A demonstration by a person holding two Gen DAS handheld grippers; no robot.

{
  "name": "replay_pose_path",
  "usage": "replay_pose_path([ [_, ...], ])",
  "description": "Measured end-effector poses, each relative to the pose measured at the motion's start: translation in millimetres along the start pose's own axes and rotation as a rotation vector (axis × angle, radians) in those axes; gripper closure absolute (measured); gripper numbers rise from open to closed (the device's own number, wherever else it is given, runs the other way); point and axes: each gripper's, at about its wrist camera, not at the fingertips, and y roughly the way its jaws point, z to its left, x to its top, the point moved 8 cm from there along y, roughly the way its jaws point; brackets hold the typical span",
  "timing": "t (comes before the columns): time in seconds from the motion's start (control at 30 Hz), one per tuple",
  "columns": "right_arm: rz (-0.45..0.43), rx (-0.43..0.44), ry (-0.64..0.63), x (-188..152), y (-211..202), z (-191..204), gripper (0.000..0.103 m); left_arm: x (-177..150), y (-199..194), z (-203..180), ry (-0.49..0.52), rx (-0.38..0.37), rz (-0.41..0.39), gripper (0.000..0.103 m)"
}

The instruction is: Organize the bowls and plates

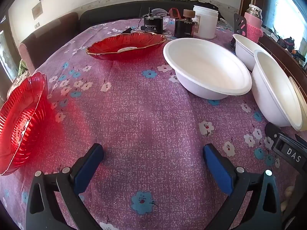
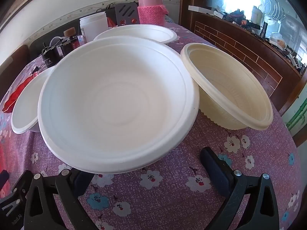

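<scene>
Two red plates (image 1: 125,45), three white bowls (image 1: 207,67)

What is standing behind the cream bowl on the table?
Behind the cream bowl stands a white bowl, then a pink flask. The white bowl's base is hidden by nearer bowls.

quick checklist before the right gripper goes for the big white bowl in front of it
1. Right gripper jaws open: ok, spread wide with nothing held.
2. Big white bowl upright and empty: ok.
3. Near rim between the jaws: not ok, the rim overlaps the left jaw and the other stands well off to the side.
4. Clearance from cream bowl: not ok, the rims look touching or overlapping.
5. Left gripper out of the way: ok, open over bare tablecloth.
6. Red glass dishes clear of the path: ok, far on the left side.
</scene>
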Motion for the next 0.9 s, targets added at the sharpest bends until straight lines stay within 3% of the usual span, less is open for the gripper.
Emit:
replay_pose_path([
  [0.2, 0.049, 0.012, 0.003, 0.0, 1.5, 2.3, 0.001, -14.1, -9.9, -1.1, 0.050, -0.034, 0.099, 0.000],
  [0.43, 0.157, 0.013, -0.005, -12.5, -3.3, 3.6, 0.001, -18.4, -12.5, -0.1, -0.008, 0.007, 0.032, 0.000],
  [0.57, 0.177, 0.027, -0.037, -28.4, -14.2, 5.3, 0.001, -21.2, -15.2, 2.9, 0.000, -0.011, 0.072, 0.000],
  [0.63, 0.183, 0.023, -0.039, -36.2, -20.4, 1.6, 0.001, -23.8, -27.9, 7.7, -0.048, -0.063, 0.075, 0.002],
  [0.77, 0.130, 0.030, -0.040, -53.4, -50.1, -6.3, 0.001, -12.2, -86.7, 23.1, -0.100, -0.135, -0.055, 0.002],
  [0.9, -0.019, 0.120, -0.063, -52.2, -109.6, -5.7, 0.001, 18.6, -198.2, 47.9, -0.107, -0.147, -0.359, 0.002],
])
